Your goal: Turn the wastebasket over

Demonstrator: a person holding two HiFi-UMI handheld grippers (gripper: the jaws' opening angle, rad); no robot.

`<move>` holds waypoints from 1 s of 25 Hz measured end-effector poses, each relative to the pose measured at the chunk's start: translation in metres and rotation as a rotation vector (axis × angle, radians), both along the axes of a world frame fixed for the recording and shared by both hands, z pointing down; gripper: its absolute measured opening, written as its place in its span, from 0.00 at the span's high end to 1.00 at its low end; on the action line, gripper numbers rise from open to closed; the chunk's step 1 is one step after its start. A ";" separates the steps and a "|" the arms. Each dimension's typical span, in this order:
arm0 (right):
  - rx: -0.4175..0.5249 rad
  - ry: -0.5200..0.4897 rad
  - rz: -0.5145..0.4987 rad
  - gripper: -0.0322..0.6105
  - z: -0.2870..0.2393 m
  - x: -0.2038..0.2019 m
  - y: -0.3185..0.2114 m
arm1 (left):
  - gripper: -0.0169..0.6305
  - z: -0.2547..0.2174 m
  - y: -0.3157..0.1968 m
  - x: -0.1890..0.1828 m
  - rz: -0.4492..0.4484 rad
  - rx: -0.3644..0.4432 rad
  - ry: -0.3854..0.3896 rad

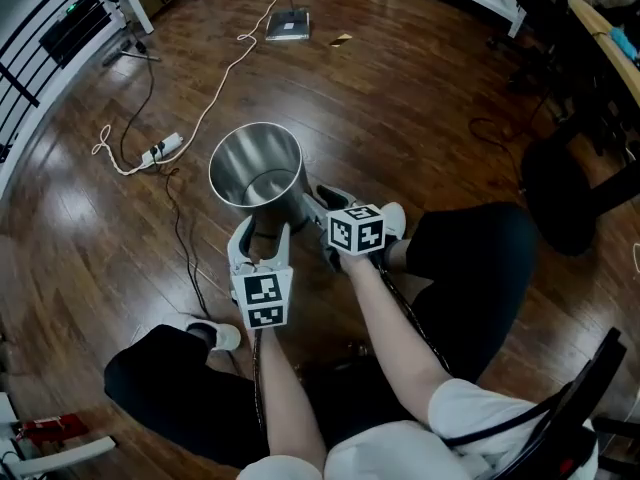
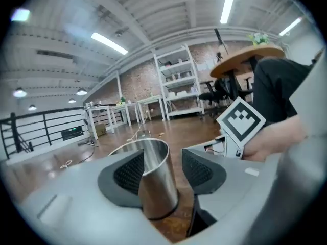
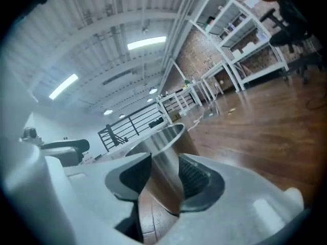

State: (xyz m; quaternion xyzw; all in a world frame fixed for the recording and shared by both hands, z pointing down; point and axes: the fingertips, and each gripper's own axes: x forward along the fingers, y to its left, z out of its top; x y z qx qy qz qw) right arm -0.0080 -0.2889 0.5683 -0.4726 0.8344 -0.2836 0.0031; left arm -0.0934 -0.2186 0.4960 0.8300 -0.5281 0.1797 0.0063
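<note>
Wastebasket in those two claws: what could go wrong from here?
The shiny wastebasket could slip: the left gripper has a gap at one pad, so only the right gripper seems to clamp its smooth wall. If it drops, it may hit the person's shoe or roll onto the power strip.

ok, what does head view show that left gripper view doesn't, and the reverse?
Head view only: the inside of the wastebasket, the power strip and white cable on the floor.
Left gripper view only: white shelving, ceiling lights, and the gap between the wastebasket and one pad of the left gripper.
Both: the wastebasket and the right gripper.
</note>
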 end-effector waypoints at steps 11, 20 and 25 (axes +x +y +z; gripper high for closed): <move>0.449 0.177 -0.133 0.47 -0.157 -0.004 0.153 | 0.37 -0.114 0.152 -0.029 -0.212 0.225 0.293; 0.510 0.292 -0.227 0.41 -0.166 0.064 0.337 | 0.41 -0.100 0.302 0.046 -0.274 0.207 0.339; 0.549 0.316 -0.244 0.41 -0.186 0.127 0.436 | 0.44 -0.127 0.402 0.103 -0.307 0.279 0.371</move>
